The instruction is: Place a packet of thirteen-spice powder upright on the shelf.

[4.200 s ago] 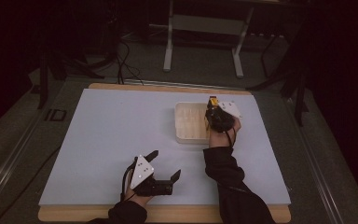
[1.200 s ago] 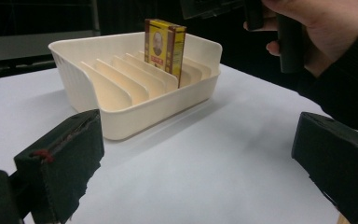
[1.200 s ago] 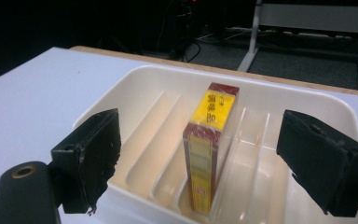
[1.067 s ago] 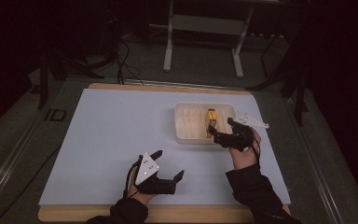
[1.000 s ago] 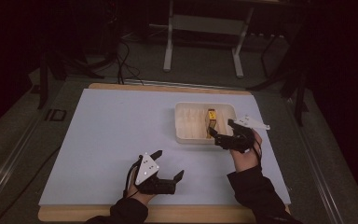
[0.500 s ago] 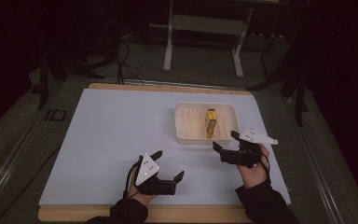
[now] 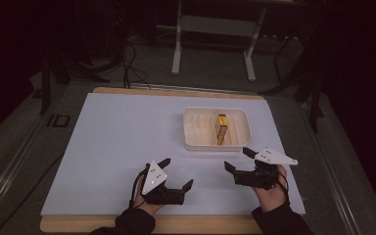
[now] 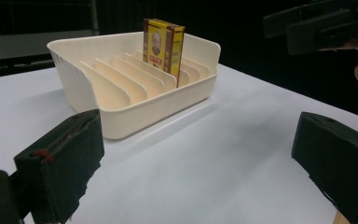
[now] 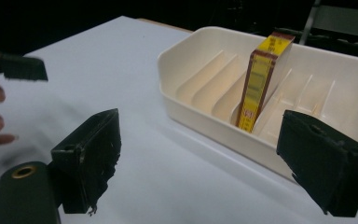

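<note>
Cream rack (image 7: 191, 128); yellow-maroon box (image 7: 221, 128), portrait print perhaps.

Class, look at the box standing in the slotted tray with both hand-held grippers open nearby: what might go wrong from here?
1. The yellow box stands upright, tall and thin, between dividers of the cream tray; a knock might tip it.
2. The right hand-held gripper sits close to the tray and may nudge it.
</note>
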`<state>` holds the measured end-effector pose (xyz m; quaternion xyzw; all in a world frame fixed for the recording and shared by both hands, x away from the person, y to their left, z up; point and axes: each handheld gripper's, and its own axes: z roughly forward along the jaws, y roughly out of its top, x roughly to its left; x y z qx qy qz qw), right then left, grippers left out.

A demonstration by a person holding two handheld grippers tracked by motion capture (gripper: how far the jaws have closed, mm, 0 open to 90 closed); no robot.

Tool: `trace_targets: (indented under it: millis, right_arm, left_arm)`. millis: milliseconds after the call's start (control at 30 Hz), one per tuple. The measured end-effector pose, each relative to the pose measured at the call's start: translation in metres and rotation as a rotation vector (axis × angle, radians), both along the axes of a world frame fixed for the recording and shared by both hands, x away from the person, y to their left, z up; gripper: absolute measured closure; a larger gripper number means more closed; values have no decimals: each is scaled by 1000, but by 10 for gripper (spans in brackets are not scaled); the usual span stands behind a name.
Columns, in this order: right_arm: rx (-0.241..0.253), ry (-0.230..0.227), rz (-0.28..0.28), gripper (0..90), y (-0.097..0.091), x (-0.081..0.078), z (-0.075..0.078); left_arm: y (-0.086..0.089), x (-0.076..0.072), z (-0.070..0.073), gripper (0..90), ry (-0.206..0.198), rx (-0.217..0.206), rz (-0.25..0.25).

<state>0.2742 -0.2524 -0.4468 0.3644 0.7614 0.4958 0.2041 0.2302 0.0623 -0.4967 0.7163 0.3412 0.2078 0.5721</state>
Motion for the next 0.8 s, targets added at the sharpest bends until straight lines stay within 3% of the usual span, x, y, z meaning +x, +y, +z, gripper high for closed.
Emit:
trace_targets:
  millis: [267, 533, 800]
  right_arm:
    - [-18, 9, 48, 135, -8, -11, -7]
    - [-11, 78, 78, 122, -18, -15, -16]
    - [-41, 71, 102, 122, -25, -17, -22]
  left_arm:
    - [0, 0, 0, 32, 2, -5, 1]
    - [0, -1, 0, 32, 4, -1, 1]
    - [-1, 0, -1, 32, 6, 2, -5]
